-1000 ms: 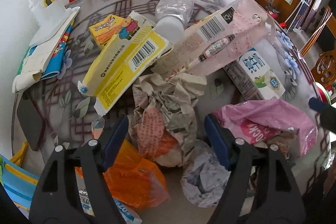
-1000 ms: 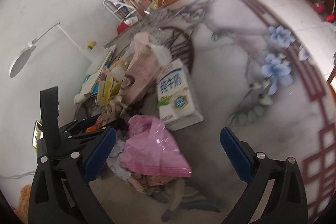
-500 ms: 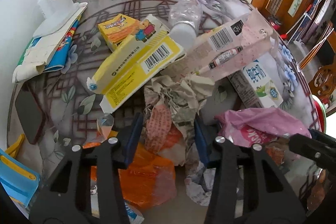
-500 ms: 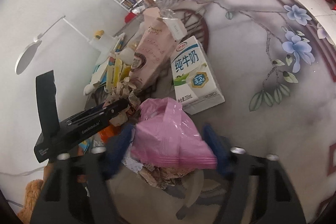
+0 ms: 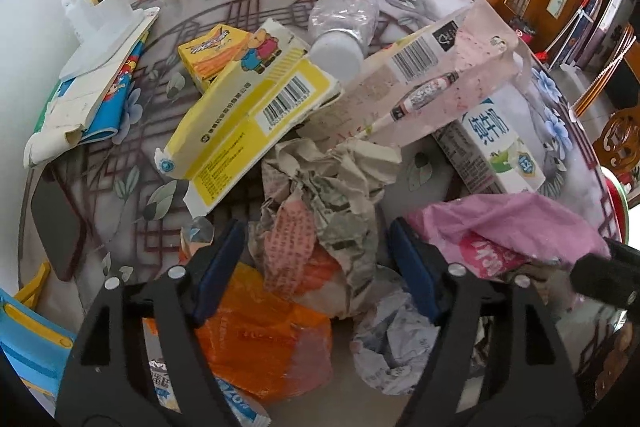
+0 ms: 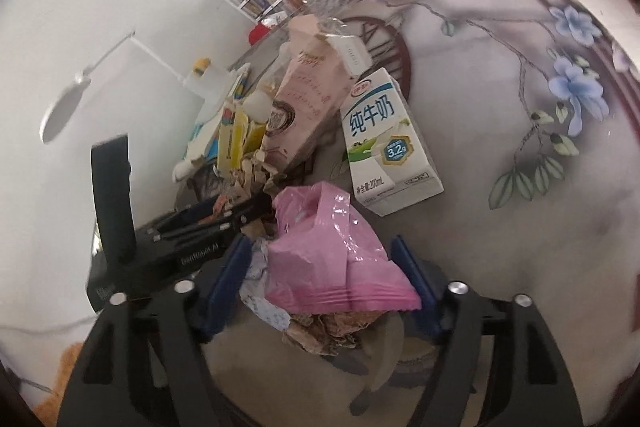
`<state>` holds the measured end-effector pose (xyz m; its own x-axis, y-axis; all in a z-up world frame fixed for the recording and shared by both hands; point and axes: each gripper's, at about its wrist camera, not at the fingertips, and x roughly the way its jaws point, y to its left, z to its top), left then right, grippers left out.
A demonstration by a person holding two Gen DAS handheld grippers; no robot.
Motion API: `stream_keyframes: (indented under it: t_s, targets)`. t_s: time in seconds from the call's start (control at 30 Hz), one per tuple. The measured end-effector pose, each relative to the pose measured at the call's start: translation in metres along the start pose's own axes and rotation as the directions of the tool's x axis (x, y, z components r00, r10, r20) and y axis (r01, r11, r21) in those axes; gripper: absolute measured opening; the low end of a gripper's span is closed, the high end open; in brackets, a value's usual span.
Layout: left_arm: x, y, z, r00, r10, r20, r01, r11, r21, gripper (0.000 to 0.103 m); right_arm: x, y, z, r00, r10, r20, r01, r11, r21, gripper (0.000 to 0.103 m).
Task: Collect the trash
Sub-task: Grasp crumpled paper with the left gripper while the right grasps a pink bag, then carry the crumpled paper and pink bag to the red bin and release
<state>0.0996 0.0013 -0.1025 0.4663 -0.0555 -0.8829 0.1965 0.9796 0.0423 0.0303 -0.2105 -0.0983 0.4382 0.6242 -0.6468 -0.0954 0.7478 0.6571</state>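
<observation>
On the flowery bench (image 6: pixel 520 219) all the trash still waits, with the left tongs (image 5: pixel 316 263) opening around crumpled paper (image 5: pixel 320 195) and the right tongs (image 6: pixel 326 279) opening around a pink bag (image 6: pixel 320 251), gripping nothing.

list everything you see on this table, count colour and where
milk carton: 1, white-blue, lying right of pile
pink carton: 1, pink, leaning mid-pile
yellow boxes: 2, yellow, left of pile
plastic bottle: 1, clear, white cap, far side
crumpled paper: 1, beige, centre
pink bag: 1, pink, near right
orange bag: 1, orange, near left
booklets: stack, white-blue, table's left edge
left gripper: opening, paper between
right gripper: opening, pink bag between
</observation>
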Motion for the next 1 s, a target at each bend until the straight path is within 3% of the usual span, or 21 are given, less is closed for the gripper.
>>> stream_keyframes:
  t_s: [0.03,0.07,0.17,0.33,0.4,0.6,0.77,1.0]
  targets:
    - [0.0,0.0,0.0,1.0,0.002,0.0,-0.002,1.0,0.001,0.068,-0.001,-0.003,0.001,1.0,0.005,0.009,-0.005,1.0,0.018,0.08]
    - [0.0,0.0,-0.001,1.0,0.005,0.0,-0.005,1.0,0.002,0.056,-0.001,-0.004,0.003,1.0,0.006,0.014,-0.006,1.0,0.03,0.081]
    - [0.0,0.002,-0.001,1.0,0.018,-0.006,-0.018,1.0,-0.002,0.045,0.002,-0.012,0.006,1.0,0.007,0.006,-0.007,0.998,0.069,0.079]
    - [-0.011,0.009,0.001,0.999,0.005,0.043,-0.004,0.999,-0.035,0.042,0.004,-0.008,0.005,1.0,0.018,-0.02,-0.017,0.999,0.037,0.027]
    - [-0.02,0.011,0.002,0.996,0.011,0.083,-0.008,0.999,-0.041,0.041,-0.004,-0.001,0.006,1.0,0.025,0.009,-0.025,1.0,0.0,0.015]
    - [-0.047,0.018,0.004,0.98,0.044,0.195,-0.031,0.997,-0.066,0.041,-0.034,0.016,0.007,0.993,0.011,0.114,0.0,0.995,-0.099,0.014]
    - [-0.063,0.025,0.002,0.969,0.03,0.243,-0.004,0.994,-0.106,0.041,-0.051,0.019,0.005,0.987,0.028,0.16,-0.009,0.992,-0.124,0.014]
    - [-0.072,0.021,-0.002,0.956,0.026,0.293,-0.003,0.997,-0.08,0.041,-0.087,0.021,0.005,0.949,-0.067,0.307,0.132,0.971,-0.198,0.015]
